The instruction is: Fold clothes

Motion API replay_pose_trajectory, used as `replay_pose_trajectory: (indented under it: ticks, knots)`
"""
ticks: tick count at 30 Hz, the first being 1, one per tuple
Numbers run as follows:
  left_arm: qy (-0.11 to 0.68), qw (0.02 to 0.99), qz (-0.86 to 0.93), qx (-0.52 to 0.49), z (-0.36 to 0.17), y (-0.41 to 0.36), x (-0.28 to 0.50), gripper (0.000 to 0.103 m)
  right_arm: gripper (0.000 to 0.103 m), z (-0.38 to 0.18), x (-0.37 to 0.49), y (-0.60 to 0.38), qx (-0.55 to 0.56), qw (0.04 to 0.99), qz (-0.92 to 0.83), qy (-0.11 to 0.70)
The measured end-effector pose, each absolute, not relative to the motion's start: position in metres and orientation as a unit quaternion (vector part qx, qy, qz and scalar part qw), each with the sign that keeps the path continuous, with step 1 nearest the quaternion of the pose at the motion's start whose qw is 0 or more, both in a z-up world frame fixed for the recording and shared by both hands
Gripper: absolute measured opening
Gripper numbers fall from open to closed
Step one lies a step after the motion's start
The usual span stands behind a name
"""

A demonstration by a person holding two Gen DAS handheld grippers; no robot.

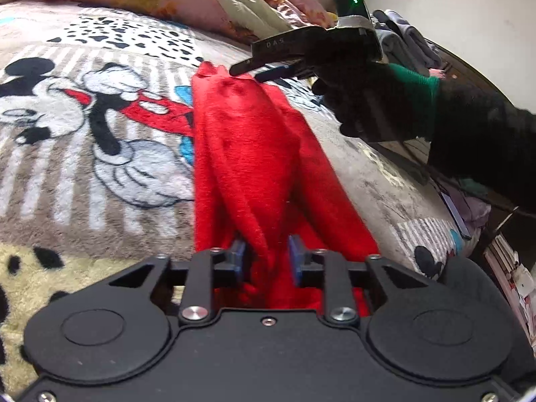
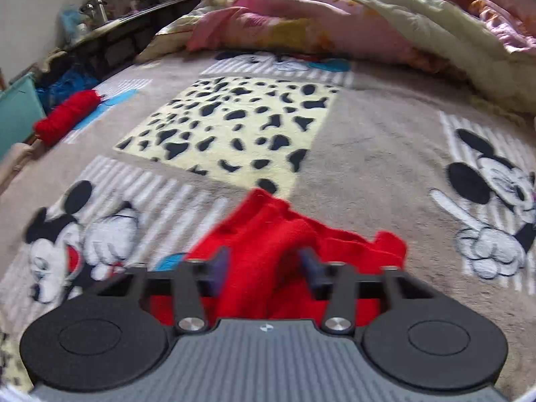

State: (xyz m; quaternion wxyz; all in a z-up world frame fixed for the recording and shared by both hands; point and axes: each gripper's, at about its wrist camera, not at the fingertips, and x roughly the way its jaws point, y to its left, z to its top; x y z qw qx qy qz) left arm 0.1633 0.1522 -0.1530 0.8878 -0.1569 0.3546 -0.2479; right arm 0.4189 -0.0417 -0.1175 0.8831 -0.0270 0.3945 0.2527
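Left wrist view showed the left gripper with its blue pads narrowly parted around a ridge of the red garment, not clearly pressing it. At the far end the right gripper, in a gloved hand, hovered with jaws apart over the cloth's tip. Its own camera showed a bunched fold loose between the spread pads. The garment lay as a long narrow strip on the cartoon blanket; lengthwise folding seemed done, crosswise folds remained. A red roll sat near the bed's edge.
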Motion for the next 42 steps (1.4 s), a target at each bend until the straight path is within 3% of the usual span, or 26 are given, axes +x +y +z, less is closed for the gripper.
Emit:
replay_pose_trajectory:
  ticks: [7,12,20,26,30,33,38,42]
  knots:
    - [0.349,0.890,-0.242,-0.167,-0.152,0.157,0.162,0.029,0.049,-0.097,0.335,-0.044,-0.058,0.896,0.336,0.284]
    - [0.363,0.875,-0.222,-0.231,-0.160,0.177,0.162,0.013,0.047,-0.144,0.316,-0.031,-0.125,0.871,0.338,0.332]
    - [0.314,0.868,-0.173,-0.344,-0.158,0.226,0.146,0.013,0.048,-0.109,0.279,-0.038,-0.128,0.897,0.347,0.244]
    - [0.338,0.864,-0.193,-0.319,-0.160,0.203,0.158,0.013,0.049,-0.128,0.245,-0.022,-0.174,0.858,0.389,0.286]
    - [0.319,0.842,-0.237,-0.365,-0.159,0.207,0.155,0.013,0.047,-0.130,0.234,-0.020,-0.230,0.841,0.377,0.311]
    - [0.372,0.849,-0.229,-0.295,-0.167,0.190,0.163,0.013,0.047,-0.120,0.229,-0.019,-0.271,0.836,0.364,0.309]
    - [0.376,0.843,-0.225,-0.311,-0.164,0.195,0.159,0.014,0.047,-0.110,0.227,-0.026,-0.179,0.854,0.397,0.284]
    - [0.328,0.871,-0.206,-0.303,-0.144,0.210,0.140,0.016,0.048,-0.145,0.223,-0.013,-0.240,0.823,0.394,0.331]
